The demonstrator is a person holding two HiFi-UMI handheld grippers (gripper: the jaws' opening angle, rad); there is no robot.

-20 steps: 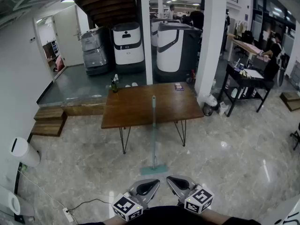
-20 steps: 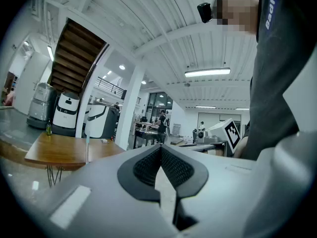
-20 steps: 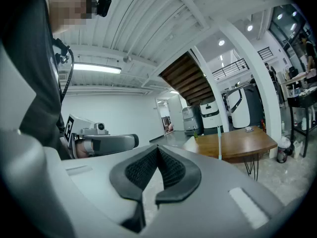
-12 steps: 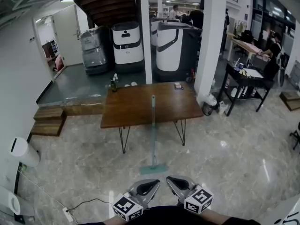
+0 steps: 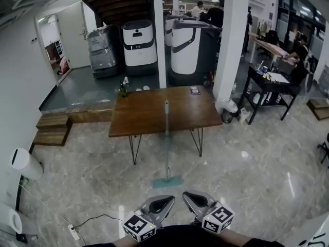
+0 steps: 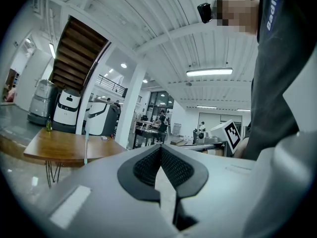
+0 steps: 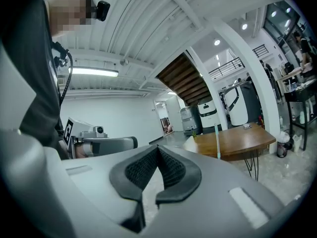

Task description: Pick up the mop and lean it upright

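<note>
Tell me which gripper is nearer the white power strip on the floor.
Left. The left gripper is to the right of the power strip; the right gripper is farther right, beyond it.

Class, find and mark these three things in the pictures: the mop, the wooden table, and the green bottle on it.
mop (image 5: 166, 143), head view, middle of its handle.
wooden table (image 5: 144, 118), head view, bare part of its top.
green bottle (image 5: 123, 90), head view, its body.

Wooden table (image 5: 149, 116) seen at 12 o'clock; green bottle (image 5: 123, 90) placed at its 10 o'clock corner. Wooden steps (image 5: 51, 131) stacked at 9 o'clock of table, black desk (image 5: 268, 85) at 2 o'clock.
</note>
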